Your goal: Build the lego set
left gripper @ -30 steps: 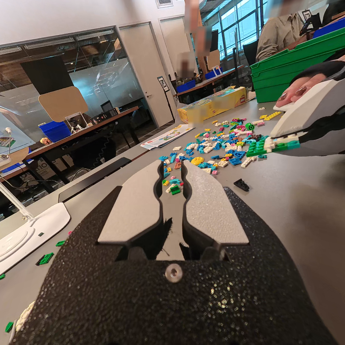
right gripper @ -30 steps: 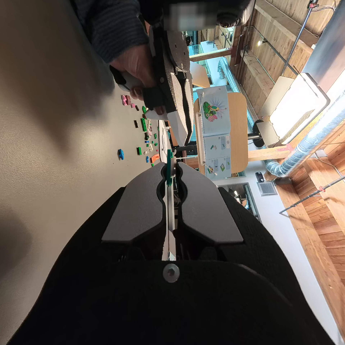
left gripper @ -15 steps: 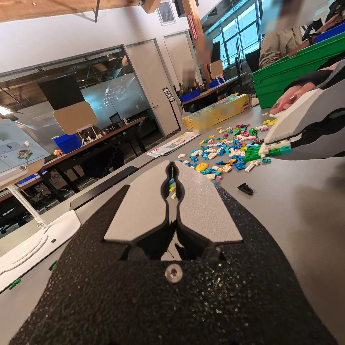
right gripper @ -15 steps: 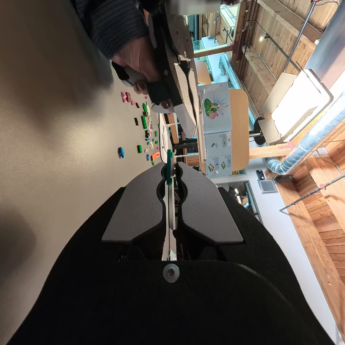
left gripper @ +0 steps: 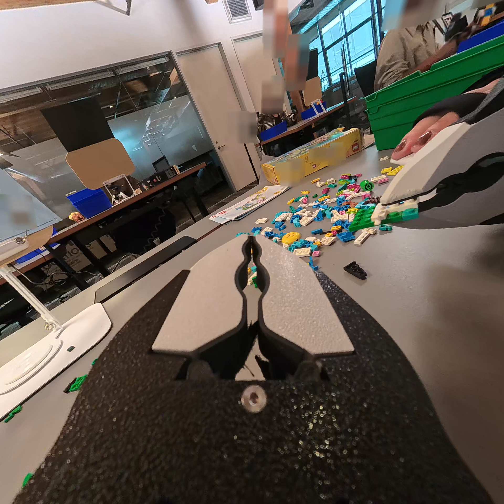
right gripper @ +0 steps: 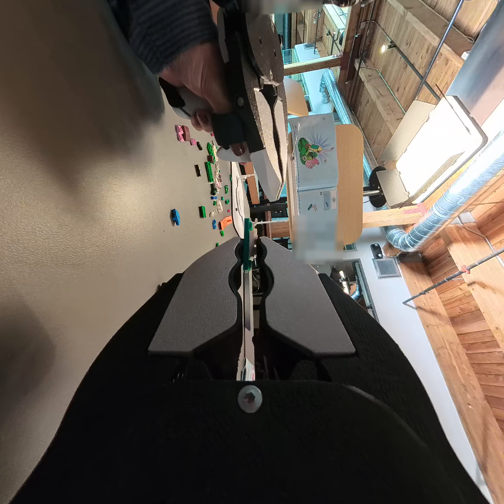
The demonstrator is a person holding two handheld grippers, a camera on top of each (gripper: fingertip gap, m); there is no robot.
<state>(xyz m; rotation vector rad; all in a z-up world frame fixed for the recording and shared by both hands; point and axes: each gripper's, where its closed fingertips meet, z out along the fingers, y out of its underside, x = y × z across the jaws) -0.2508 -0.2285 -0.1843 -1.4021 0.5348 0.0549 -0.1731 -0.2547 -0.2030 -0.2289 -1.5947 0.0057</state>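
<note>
My left gripper is shut, and I see nothing between its grey fingers. It hovers over the grey table, short of a pile of loose coloured lego pieces. My right gripper, turned on its side, is shut on a green plate assembly with white and teal bricks. In the left wrist view that gripper comes in from the right and holds the assembly just above the pile. In the right wrist view a hand holds the left gripper up off the table.
A black wedge piece lies alone near the pile. A yellow box, an instruction booklet and stacked green bins stand behind it. A white stand base sits left; an open booklet hangs on its board. Small green pieces lie scattered. About 9 centimetres separates my left fingertips from my right.
My left gripper's fingers have closed from open to shut, and it has tilted upward. My right gripper has kept its hold on the green assembly, almost still.
</note>
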